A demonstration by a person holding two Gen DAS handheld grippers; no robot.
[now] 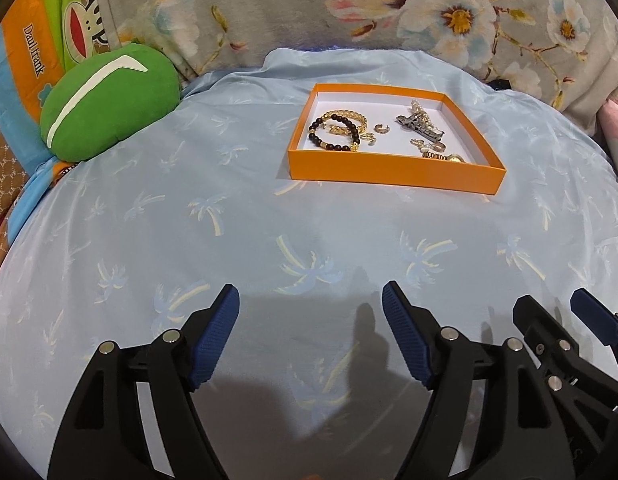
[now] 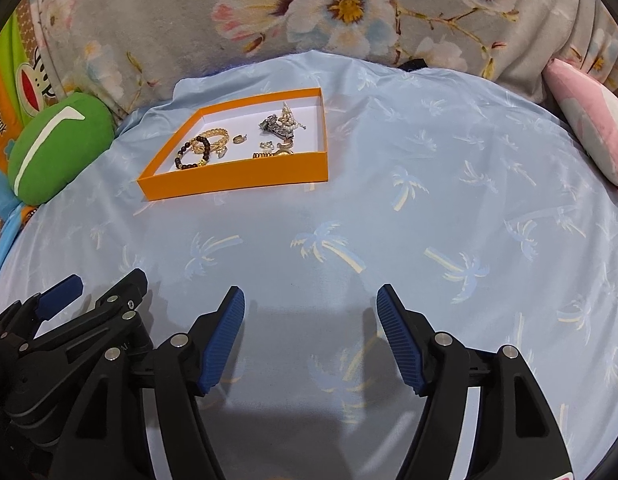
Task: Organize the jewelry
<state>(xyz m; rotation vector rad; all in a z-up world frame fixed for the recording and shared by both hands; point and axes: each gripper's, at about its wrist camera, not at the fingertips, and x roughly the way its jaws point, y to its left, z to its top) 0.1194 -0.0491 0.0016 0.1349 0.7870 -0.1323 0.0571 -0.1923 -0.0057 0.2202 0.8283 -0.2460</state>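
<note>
Both claws released and empty, left claw (image 1: 311, 332) and right claw (image 2: 311, 334) side by side above the bed sheet (image 1: 269, 240). Ahead of them, well apart: orange tray (image 1: 393, 172) holding, left to right, bead bracelet (image 1: 335, 136), gold chain (image 1: 347, 117), small rings (image 1: 379, 129), pearl clip (image 1: 419, 120), watch (image 1: 443, 155). Probably light, slippery, tangle-prone; best pinched across a band, rings by the edge. Soft, yielding sheet; floral blanket (image 1: 309, 12) behind, green pillow (image 1: 109, 100) far left

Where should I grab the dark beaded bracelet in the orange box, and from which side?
Grip the dark beaded bracelet at its left arc, coming from above: it lies flat, its right side overlaps the gold chain bracelet, and the orange box wall probably blocks a low approach.
</note>
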